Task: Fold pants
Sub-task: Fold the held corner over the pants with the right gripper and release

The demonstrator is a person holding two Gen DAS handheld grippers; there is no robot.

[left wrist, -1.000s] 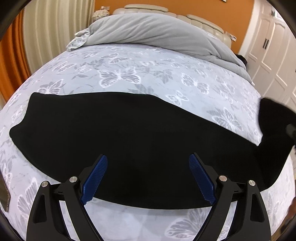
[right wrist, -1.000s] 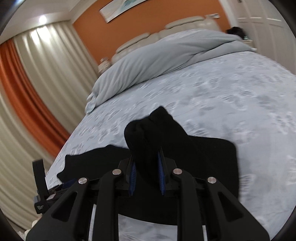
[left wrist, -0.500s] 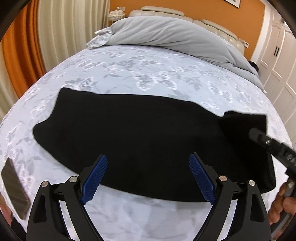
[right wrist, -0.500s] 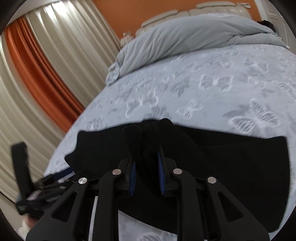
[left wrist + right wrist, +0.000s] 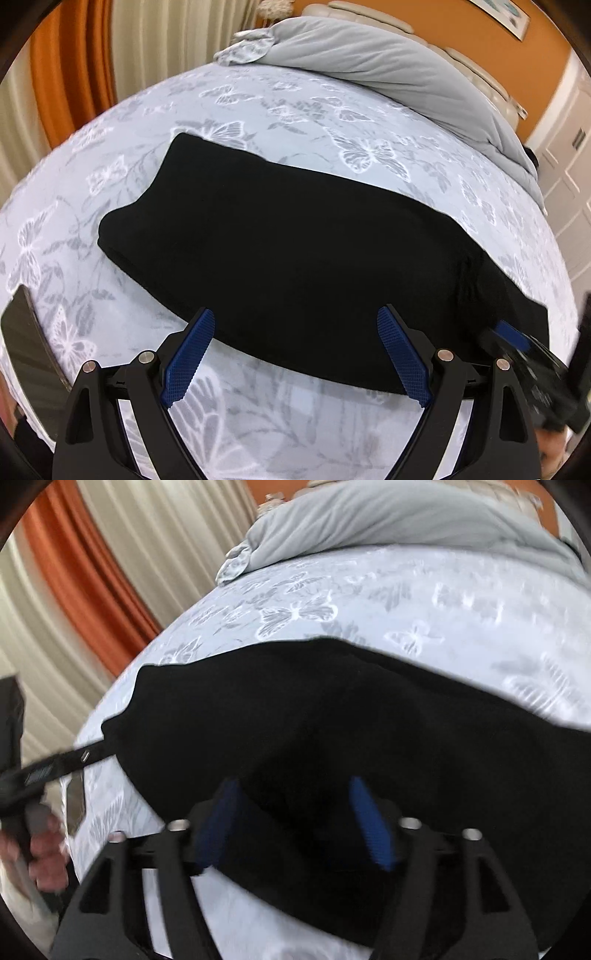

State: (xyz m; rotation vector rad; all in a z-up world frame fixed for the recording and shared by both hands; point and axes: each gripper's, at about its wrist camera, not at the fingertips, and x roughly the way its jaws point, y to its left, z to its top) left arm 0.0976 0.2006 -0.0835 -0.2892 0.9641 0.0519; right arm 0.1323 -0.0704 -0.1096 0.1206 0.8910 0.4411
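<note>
The black pants (image 5: 295, 243) lay folded into a long dark band across the middle of the left wrist frame, on the bed (image 5: 295, 107) with its pale butterfly-printed cover. The left claw (image 5: 295, 354) stood wide open at the bottom of that frame, its blue pads (image 5: 188, 354) over the pants' near edge and the cover, with nothing between them. At the lower right of that frame the right claw (image 5: 517, 343) showed blurred, low at the right end of the pants. In the right wrist frame the pants (image 5: 369, 716) filled the middle and right, and the right claw (image 5: 295, 819) had just been opening: its blue pads (image 5: 369, 830) stood apart over the black cloth, which lay between them, unpinched. The left claw (image 5: 79, 755) reached in from the left edge of that frame near the pants' left end, a hand (image 5: 40, 853) gripping its handle. A grey duvet (image 5: 388, 62) was heaped at the top of the left wrist frame, with orange and cream curtains (image 5: 92, 59) at upper left. A dark flat object (image 5: 26, 339) lay on the bed at the left edge; I could not tell what it was.
</note>
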